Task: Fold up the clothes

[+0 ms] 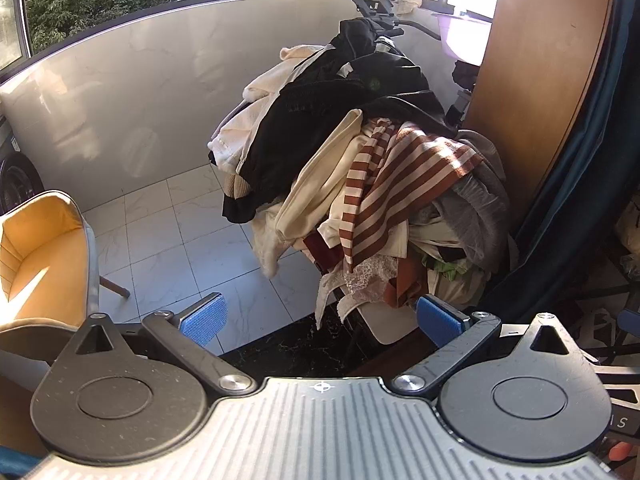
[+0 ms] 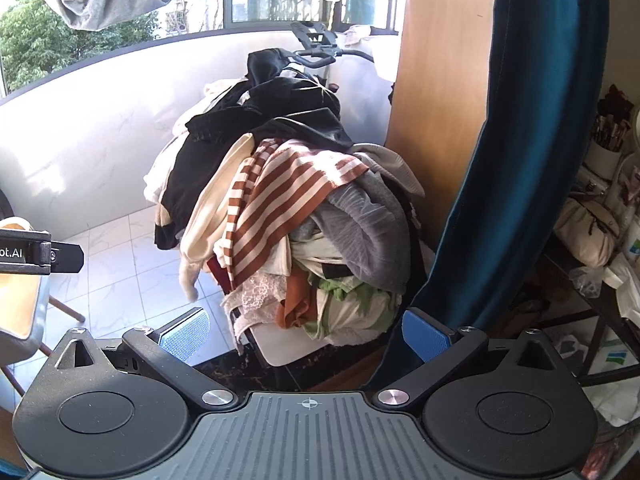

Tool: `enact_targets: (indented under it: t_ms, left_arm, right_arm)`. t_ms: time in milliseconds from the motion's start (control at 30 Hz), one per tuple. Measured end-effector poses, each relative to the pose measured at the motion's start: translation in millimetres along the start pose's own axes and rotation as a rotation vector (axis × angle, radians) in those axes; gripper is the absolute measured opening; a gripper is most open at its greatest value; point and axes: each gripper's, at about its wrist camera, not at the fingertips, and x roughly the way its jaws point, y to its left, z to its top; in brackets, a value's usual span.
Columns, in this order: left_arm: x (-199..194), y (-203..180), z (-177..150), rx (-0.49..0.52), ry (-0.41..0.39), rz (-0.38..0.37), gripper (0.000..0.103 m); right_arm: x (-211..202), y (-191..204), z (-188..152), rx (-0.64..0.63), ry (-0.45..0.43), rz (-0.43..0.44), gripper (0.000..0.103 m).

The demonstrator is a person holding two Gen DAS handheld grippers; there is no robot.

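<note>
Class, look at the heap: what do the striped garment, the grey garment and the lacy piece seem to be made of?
Striped garment: soft matte knit, probably cotton jersey; it drapes in loose folds.
Grey garment: thicker, fuzzy, likely fleece or sweatshirt cloth.
Lacy piece: open patterned lace, fibre unclear.

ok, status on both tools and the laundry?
Left tool open, empty. Right tool open, empty. Clothes pile untouched, striped top uppermost in front. Blue curtain hangs close on the right.
</note>
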Motion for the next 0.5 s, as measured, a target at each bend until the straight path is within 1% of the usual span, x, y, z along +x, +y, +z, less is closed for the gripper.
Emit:
enact_targets:
  t_ms: [133, 233, 367, 500]
  left_arm:
    - [-1.9, 0.8, 2.3, 0.012, -0.029, -0.005, 0.103]
    - [-1.9, 0.7, 5.1, 0.026, -0.034, -0.017, 0.103]
    - [-2.6, 0.3, 8.1, 0.030, -0.038, -0.035, 0.103]
    - [-3.6, -2.1, 9.6, 0.051, -0.029, -0.028, 0.103]
  right_arm:
    - [2.5, -1.9, 5.6, 0.000, 0.033, -0.014, 0.102]
    - [0.9, -1.0, 4.6, 0.000, 0.039, -0.008, 0.102]
    - [2.6, 1.2, 8.3, -0.011, 0.051, -0.031, 0.102]
    - [5.8, -1.3, 8.9, 0.005, 0.073, -0.033, 0.102]
